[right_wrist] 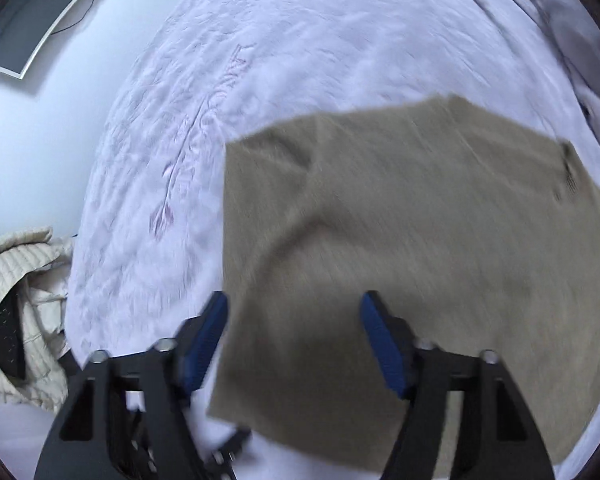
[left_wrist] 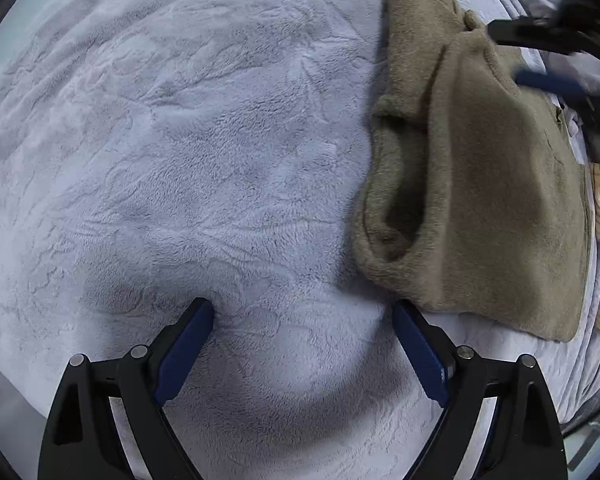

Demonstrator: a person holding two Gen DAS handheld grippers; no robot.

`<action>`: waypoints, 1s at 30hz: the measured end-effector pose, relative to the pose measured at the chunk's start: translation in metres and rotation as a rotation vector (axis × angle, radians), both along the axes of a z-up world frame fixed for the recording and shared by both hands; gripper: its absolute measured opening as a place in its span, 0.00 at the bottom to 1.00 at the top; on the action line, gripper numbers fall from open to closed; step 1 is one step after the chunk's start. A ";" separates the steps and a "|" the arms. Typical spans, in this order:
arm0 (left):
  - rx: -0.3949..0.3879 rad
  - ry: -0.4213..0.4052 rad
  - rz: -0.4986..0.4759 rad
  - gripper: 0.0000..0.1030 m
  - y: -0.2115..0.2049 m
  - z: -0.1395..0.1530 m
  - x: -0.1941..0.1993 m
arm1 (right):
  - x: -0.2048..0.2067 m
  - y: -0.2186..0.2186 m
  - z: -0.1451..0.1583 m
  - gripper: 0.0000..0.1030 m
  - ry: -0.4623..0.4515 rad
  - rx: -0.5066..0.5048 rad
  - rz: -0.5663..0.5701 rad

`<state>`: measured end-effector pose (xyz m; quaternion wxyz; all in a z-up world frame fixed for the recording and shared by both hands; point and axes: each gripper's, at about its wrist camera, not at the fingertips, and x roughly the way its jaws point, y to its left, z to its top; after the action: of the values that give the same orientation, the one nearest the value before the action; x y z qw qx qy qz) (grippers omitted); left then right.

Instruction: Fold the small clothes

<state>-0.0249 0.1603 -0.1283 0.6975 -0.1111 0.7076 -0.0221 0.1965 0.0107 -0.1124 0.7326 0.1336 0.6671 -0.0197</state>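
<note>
Your left claw [left_wrist: 303, 320] stands wide open and empty, pointing almost straight down at bare bedspread [left_wrist: 180, 160]; nothing lies between its pads. The task's thing, a tan fleece garment [left_wrist: 480, 184], lies folded over on the bed toward that view's right edge, its near rolled hem just beside the right-hand finger [left_wrist: 420, 352] of the left claw but not touching it. Its long axis runs away from the claw, up toward the far side of the bed. Your right claw [right_wrist: 294, 336] is partly open above the same garment [right_wrist: 420, 240]; fabric shows between the pads, yet they do not press on it, so I judge it released. The right wrist view is blurred by motion. The right claw is the nearer; the left must shift sideways to reach the hem. A cream quilted cloth [right_wrist: 24, 280] lies at the bed's edge. No brand, label or legible writing is visible.
</note>
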 end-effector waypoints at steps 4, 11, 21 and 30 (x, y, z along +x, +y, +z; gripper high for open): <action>-0.004 0.001 0.000 0.89 0.002 -0.005 0.002 | 0.026 0.005 -0.028 0.21 0.056 -0.013 -0.039; 0.001 0.039 -0.035 0.89 -0.001 -0.014 0.007 | 0.024 0.033 -0.029 0.26 0.006 0.014 0.151; -0.016 0.087 -0.048 1.00 -0.010 -0.021 0.019 | -0.080 -0.016 -0.002 0.49 0.064 0.077 0.052; -0.086 0.052 -0.049 1.00 -0.023 0.006 0.028 | -0.197 -0.072 -0.011 0.52 0.158 0.179 -0.234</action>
<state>0.0027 0.1372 -0.1222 0.6725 -0.1239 0.7266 -0.0667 -0.0009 -0.0616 -0.1235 0.6558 0.2731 0.7016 -0.0556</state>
